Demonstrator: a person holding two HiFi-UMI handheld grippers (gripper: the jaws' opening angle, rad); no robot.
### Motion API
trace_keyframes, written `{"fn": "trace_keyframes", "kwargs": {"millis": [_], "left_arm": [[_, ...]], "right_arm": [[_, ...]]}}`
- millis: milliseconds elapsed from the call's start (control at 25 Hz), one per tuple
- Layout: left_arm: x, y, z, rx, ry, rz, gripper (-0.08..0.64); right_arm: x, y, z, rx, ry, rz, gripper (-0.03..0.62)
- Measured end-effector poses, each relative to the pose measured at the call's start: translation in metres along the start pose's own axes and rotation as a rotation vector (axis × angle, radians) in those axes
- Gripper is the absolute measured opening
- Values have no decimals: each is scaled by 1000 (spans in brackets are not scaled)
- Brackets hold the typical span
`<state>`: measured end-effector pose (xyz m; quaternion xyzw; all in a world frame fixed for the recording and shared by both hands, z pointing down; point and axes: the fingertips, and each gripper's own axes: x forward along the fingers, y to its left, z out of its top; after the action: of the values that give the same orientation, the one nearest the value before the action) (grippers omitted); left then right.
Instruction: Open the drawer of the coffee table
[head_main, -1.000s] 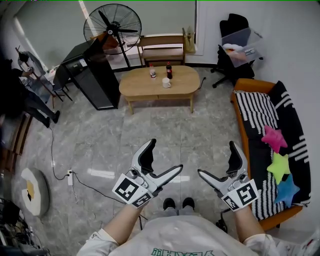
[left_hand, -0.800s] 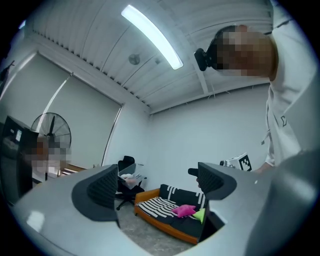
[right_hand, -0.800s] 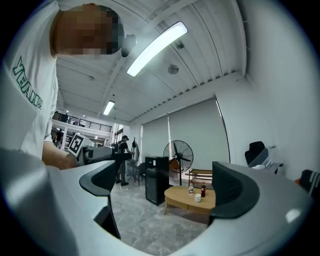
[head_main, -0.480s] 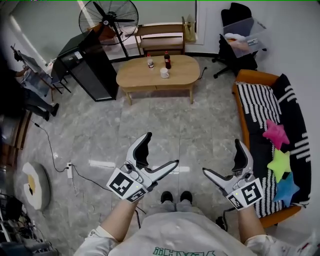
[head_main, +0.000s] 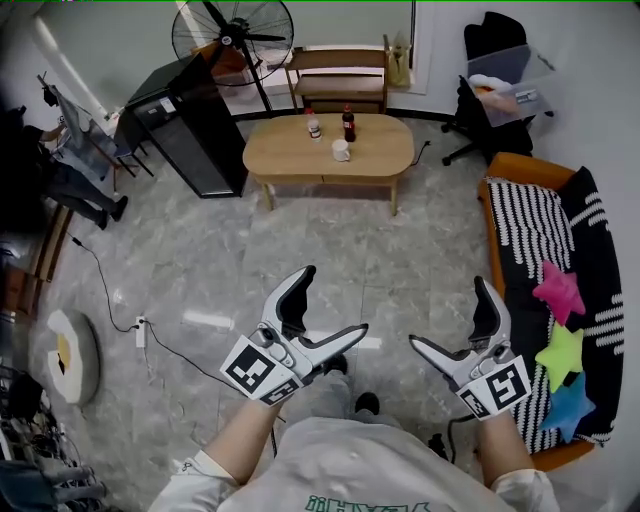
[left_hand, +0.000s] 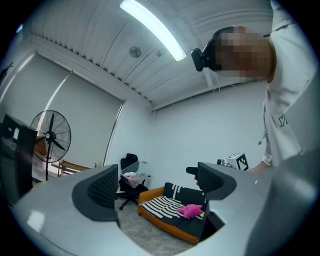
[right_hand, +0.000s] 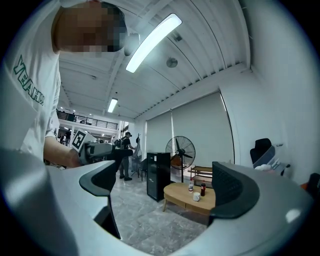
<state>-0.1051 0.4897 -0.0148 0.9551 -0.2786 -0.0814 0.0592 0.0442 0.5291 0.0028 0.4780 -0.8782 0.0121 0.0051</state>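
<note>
Fan (head_main: 233, 31) — striped sofa (head_main: 545, 245) — black cabinet (head_main: 185, 125)

I read a tan coffee table (head_main: 285, 155); an orange sofa (head_main: 515, 170), striped black and white; a grey marbled floor (head_main: 200, 255).

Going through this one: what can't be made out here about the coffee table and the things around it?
- Drawer front on the coffee table: too small in head and right gripper views; handle undiscernible.
- Dark bottle label: too small, head view.
- Sofa: cut off by the right edge, head view.
- Coffee table: outside the left gripper view, which faces the sofa.
</note>
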Motion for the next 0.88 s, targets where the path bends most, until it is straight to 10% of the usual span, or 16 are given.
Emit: {"fn": "trace_keyframes", "kwargs": {"millis": [880], "left_arm": [[105, 242, 2, -51, 17, -104, 477]], "right_arm": [[215, -103, -9, -19, 67, -129, 589]]}}
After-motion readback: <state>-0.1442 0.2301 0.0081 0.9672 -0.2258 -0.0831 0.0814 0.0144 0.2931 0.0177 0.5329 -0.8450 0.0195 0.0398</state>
